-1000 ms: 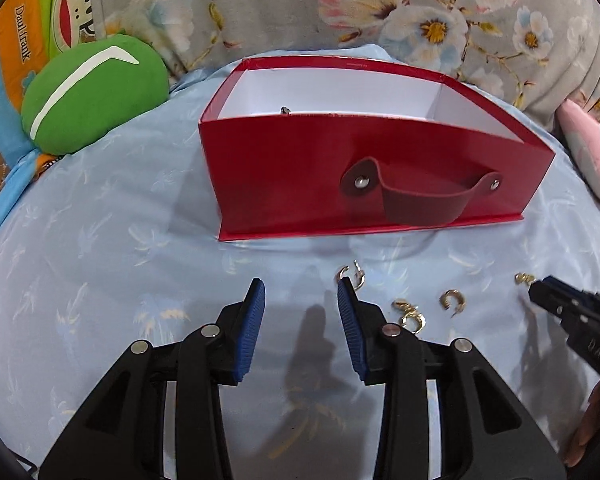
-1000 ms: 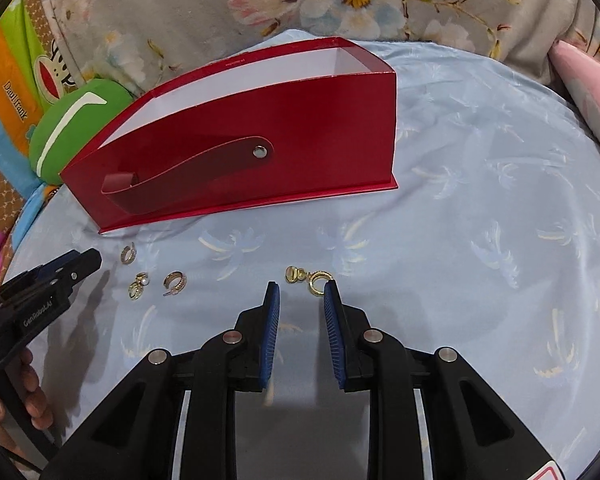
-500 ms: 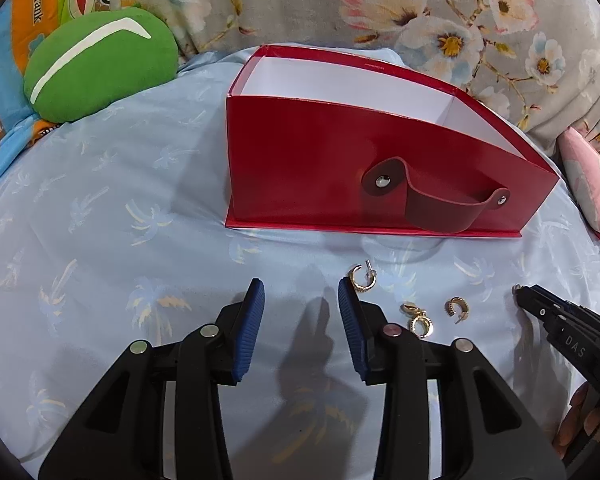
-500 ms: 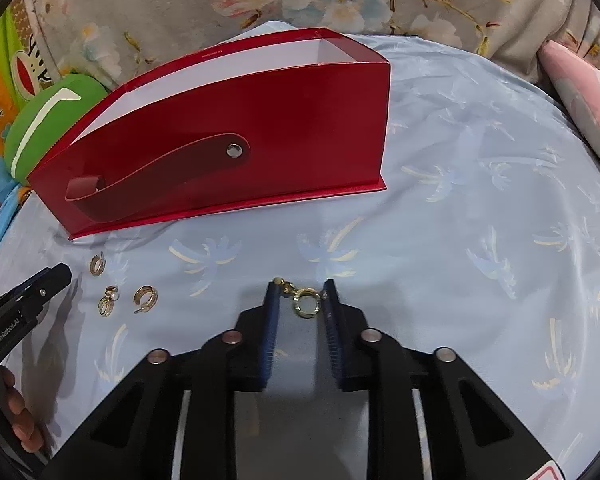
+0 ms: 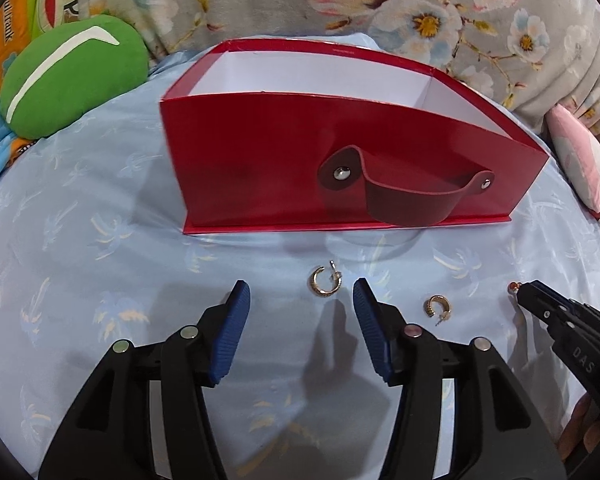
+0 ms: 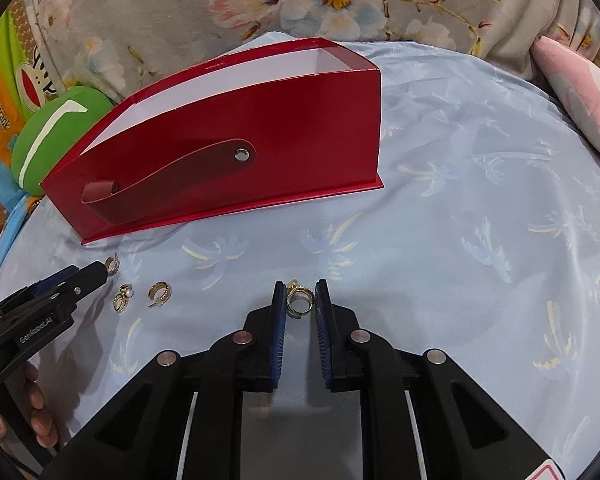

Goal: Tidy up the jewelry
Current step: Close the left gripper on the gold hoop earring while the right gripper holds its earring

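Setting: pale blue palm-print bedsheet (image 5: pixel 80 220) under everything, floral fabric behind; your red box (image 5: pixel 260 152) stands open-topped at the far side.
Left wrist view: your left tool (image 5: pixel 302 294) has just been widening its jaws, and they stand apart with nothing pressed. A gold hoop earring (image 5: pixel 325 282) lies flat on the sheet just ahead, between the blue tips, nearer the right-hand pad. A second hoop (image 5: pixel 435 307) lies just outside that finger.
Right wrist view: your right tool (image 6: pixel 300 294) is clamped on a gold ring-shaped earring (image 6: pixel 298 299), low over the sheet.
Deciding relation: the box lies straight ahead and to the left of the held piece; your right hand carries, so it likely goes first.
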A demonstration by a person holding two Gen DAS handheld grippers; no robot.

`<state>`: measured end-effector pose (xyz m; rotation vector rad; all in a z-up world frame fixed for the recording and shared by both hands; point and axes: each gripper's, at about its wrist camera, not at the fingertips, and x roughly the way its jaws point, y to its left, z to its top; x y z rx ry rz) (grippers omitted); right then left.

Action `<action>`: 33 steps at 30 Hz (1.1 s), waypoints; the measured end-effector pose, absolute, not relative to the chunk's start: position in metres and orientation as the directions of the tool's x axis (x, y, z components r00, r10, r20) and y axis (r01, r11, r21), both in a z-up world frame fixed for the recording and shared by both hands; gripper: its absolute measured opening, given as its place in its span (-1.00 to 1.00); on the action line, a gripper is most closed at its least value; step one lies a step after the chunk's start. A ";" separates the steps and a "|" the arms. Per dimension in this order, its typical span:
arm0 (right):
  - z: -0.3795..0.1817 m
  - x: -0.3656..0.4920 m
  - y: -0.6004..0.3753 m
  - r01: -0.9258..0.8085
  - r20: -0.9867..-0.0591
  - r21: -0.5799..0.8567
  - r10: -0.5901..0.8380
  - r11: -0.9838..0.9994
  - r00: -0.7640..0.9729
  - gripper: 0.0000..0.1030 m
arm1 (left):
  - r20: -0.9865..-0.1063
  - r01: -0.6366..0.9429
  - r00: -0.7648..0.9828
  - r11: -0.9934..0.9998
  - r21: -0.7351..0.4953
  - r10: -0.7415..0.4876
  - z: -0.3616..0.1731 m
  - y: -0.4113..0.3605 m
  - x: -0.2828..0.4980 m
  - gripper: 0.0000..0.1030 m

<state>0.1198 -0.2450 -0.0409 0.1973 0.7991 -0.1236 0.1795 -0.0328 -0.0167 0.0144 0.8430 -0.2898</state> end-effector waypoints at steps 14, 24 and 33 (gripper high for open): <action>-0.043 0.121 -0.249 0.190 -0.737 0.149 -0.019 0.970 0.676 -0.74 | -0.753 0.266 0.607 0.957 -0.111 -0.256 -0.021 -0.037 0.186 -0.78; -0.043 0.121 -0.248 0.189 -0.729 0.145 -0.024 0.971 0.684 -0.74 | -0.731 0.287 0.617 0.948 -0.136 -0.291 -0.018 -0.036 0.180 -1.00; -0.042 0.120 -0.248 0.189 -0.727 0.146 -0.024 0.971 0.686 -0.74 | -0.712 0.287 0.623 0.941 -0.176 -0.324 -0.015 -0.030 0.175 -0.99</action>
